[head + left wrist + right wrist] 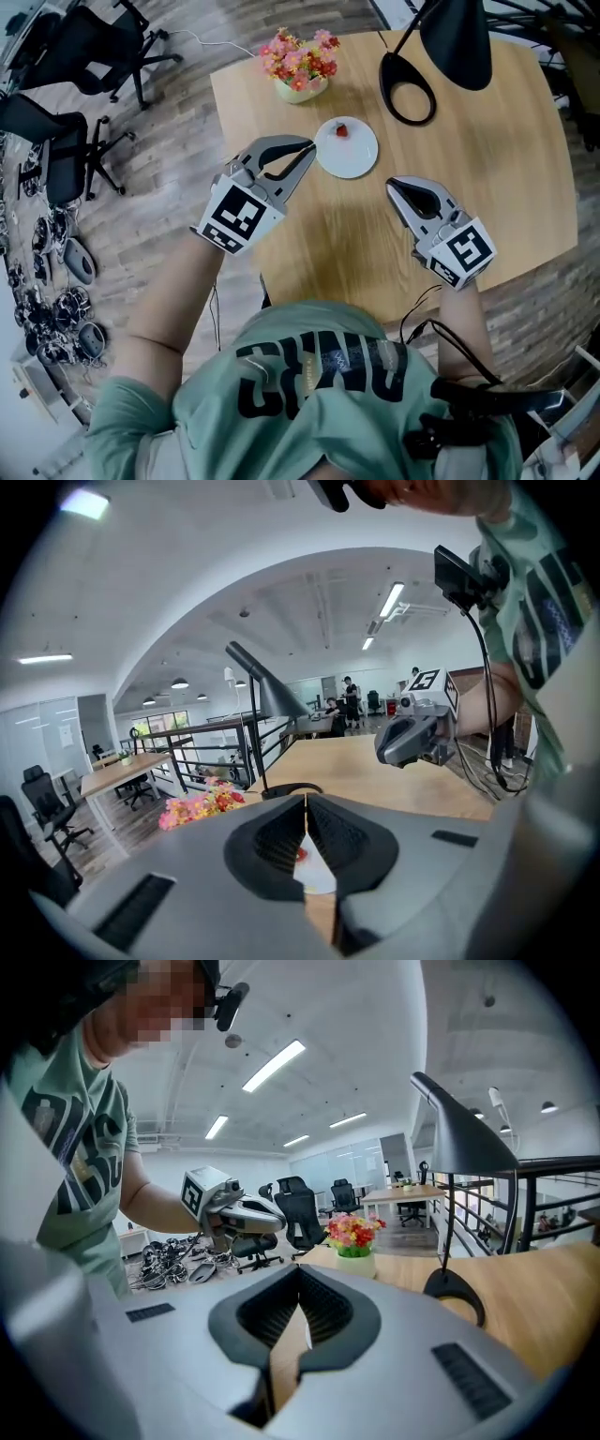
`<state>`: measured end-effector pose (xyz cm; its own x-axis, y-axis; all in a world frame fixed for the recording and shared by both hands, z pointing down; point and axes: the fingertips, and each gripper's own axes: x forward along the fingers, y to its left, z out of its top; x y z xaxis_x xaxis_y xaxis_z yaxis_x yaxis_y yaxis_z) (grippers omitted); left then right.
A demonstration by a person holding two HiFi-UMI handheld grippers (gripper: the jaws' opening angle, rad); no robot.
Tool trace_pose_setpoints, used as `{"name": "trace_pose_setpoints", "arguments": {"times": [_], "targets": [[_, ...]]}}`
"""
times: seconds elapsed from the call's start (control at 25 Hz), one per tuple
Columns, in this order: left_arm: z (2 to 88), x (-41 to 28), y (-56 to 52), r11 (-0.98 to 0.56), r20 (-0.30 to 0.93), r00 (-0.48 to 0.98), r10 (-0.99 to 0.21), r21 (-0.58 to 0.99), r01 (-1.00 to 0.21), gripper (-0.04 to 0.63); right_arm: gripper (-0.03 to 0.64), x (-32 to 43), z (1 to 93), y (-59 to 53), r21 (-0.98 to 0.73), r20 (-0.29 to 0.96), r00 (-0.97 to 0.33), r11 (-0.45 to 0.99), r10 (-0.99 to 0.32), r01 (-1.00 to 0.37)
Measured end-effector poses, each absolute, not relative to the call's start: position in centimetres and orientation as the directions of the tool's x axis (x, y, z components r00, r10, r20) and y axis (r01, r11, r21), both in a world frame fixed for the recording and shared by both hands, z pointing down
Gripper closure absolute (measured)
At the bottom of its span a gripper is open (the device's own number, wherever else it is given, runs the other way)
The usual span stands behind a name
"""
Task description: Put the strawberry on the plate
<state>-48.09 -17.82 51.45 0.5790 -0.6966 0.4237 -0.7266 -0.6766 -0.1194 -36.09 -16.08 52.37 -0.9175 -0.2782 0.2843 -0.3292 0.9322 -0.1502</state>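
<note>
My tabletop (487,169) is nearly bare in front of me. My left tongs (309,145) hang just beside the near-left rim of the white plate (361,161), tips pinched together on nothing. My right tongs (392,185) are likewise closed and empty, a little apart from it. The strawberry (341,130) sits on the plate's far side, so I judge the job done. Best to draw both tongs back high, clear of the rim. The berry is too small here to tell if it sits steady.
</note>
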Motion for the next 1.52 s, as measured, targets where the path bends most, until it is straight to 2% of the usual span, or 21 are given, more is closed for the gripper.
{"name": "trace_pose_setpoints", "arguments": {"times": [0.28, 0.56, 0.72, 0.92, 1.08, 1.24, 1.52], "targets": [[44.8, -51.1, -11.5, -0.611, 0.332, 0.549, -0.768, -0.119, -0.783, 0.591, 0.611, -39.3, 46.6, -13.1, -0.094, 0.252, -0.939, 0.959, -0.236, -0.266], [41.5, -57.4, -2.6, -0.550, 0.269, 0.511, -0.817, -0.096, -0.829, 0.591, 0.611, -42.7, 42.2, -7.1, -0.052, 0.251, -0.940, 0.966, -0.232, -0.252], [40.2, -60.2, 1.5, -0.540, 0.235, 0.508, -0.828, -0.097, -0.836, 0.591, 0.611, -43.3, 40.5, -3.7, -0.060, 0.238, -0.938, 0.960, -0.254, -0.275], [38.5, -61.6, 6.2, -0.578, 0.175, 0.559, -0.810, -0.084, -0.811, 0.591, 0.611, -42.6, 38.3, 0.9, -0.070, 0.193, -0.918, 0.928, -0.347, -0.365], [37.0, -60.8, 8.3, -0.618, 0.172, 0.604, -0.778, -0.037, -0.785, 0.591, 0.611, -41.3, 37.3, 3.7, -0.111, 0.184, -0.904, 0.906, -0.386, -0.409], [35.5, -57.4, 10.1, -0.619, 0.195, 0.599, -0.777, -0.059, -0.783, 0.591, 0.611, -37.3, 35.7, 4.2, -0.119, 0.165, -0.911, 0.909, -0.379, -0.399], [34.8, -49.5, 11.1, -0.520, 0.179, 0.514, -0.839, 0.014, -0.854, 0.591, 0.611, -30.3, 34.1, 2.4, -0.083, 0.109, -0.955, 0.955, -0.275, -0.284]]}}
